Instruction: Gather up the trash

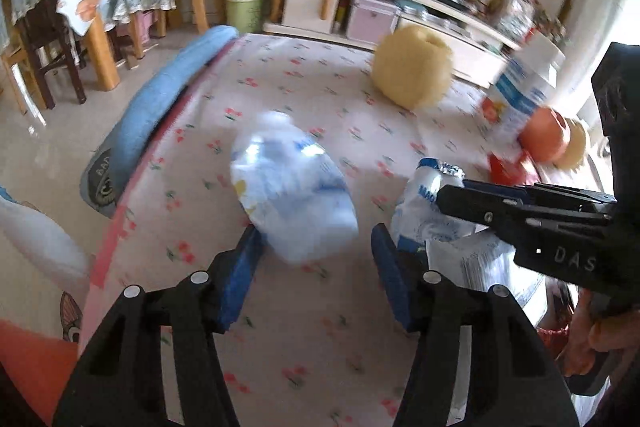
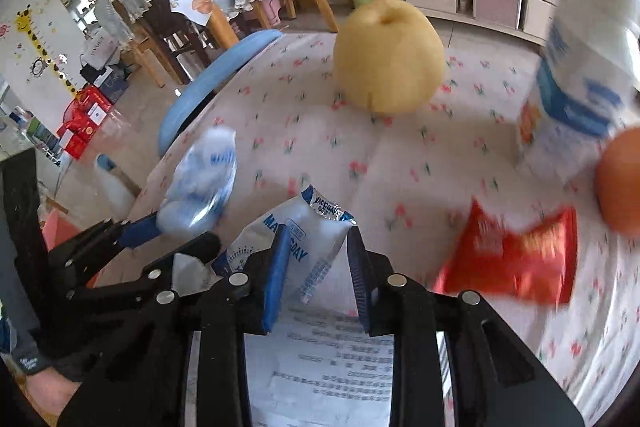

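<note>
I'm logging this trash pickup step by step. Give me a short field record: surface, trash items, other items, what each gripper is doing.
surface: table with floral cloth
trash: crumpled white-blue wrapper; white-blue pouch; red packet
other: yellow pear; orange fruit; milk carton
left gripper: open, wrapper just beyond its fingertips
right gripper: jaws either side of the pouch, contact unclear
</note>
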`<state>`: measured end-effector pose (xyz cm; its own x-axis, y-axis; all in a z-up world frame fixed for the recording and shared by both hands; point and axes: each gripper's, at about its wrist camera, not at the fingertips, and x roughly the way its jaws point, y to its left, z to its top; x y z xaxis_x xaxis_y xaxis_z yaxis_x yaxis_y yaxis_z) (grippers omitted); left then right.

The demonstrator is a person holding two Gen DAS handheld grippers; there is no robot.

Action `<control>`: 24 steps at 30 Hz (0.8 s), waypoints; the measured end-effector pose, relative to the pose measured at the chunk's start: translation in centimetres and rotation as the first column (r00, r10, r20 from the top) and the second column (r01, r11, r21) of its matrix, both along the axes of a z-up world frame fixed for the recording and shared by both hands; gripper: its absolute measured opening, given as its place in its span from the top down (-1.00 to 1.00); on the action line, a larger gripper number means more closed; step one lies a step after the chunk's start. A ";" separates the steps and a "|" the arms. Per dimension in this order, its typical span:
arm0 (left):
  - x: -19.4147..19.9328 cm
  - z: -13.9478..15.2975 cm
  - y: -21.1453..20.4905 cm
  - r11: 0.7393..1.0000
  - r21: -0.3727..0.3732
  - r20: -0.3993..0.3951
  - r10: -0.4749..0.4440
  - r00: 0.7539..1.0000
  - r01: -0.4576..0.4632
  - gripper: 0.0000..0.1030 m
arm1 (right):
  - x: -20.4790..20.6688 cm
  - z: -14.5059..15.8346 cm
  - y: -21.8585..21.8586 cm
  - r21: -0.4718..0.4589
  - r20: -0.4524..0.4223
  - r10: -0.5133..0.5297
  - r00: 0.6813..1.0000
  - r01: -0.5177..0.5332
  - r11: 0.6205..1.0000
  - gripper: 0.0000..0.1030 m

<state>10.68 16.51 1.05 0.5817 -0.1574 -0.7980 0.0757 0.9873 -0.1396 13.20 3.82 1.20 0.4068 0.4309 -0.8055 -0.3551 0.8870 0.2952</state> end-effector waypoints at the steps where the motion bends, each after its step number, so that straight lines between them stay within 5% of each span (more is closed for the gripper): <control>1: -0.3 0.0 -0.4 1.000 0.005 -0.002 -0.012 1.000 0.012 -0.12 | -0.9 0.0 -0.3 -0.003 0.001 0.004 1.000 -0.004 1.000 0.41; 9: -5.0 0.2 -2.8 0.992 -0.024 -0.038 -0.126 0.991 0.125 -0.10 | -8.1 0.0 -3.0 -0.001 0.018 0.019 1.000 -0.019 1.000 0.46; 11: -6.0 0.4 -2.8 0.989 -0.049 -0.046 -0.145 0.988 0.143 -0.10 | -10.2 0.0 -3.7 -0.008 0.031 0.019 0.999 -0.019 1.000 0.63; 19: -6.0 3.2 0.1 0.998 -0.054 0.036 -0.013 0.999 0.015 -0.31 | -15.7 0.0 -7.1 0.036 0.082 -0.036 0.996 0.033 0.999 0.63; 20: -5.4 3.2 0.3 0.998 -0.052 0.041 0.020 0.999 -0.018 -0.41 | -15.7 0.4 -7.2 0.040 0.091 -0.039 0.995 0.036 0.999 0.58; 22: -4.2 3.1 0.5 0.998 -0.040 0.038 0.056 0.998 -0.055 -0.52 | -15.8 1.2 -8.1 0.078 0.109 -0.060 0.992 0.052 0.996 0.02; 24: -2.6 2.7 0.7 0.995 -0.033 0.032 0.093 0.995 -0.092 -0.53 | -16.0 2.0 -9.0 0.127 0.120 -0.081 0.989 0.066 0.990 -0.19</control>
<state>8.03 17.20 3.75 0.6214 -0.1262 -0.7733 -0.0107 0.9855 -0.1694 -2.81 -5.13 3.22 0.5346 0.4881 -0.6899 -0.3310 0.8721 0.3605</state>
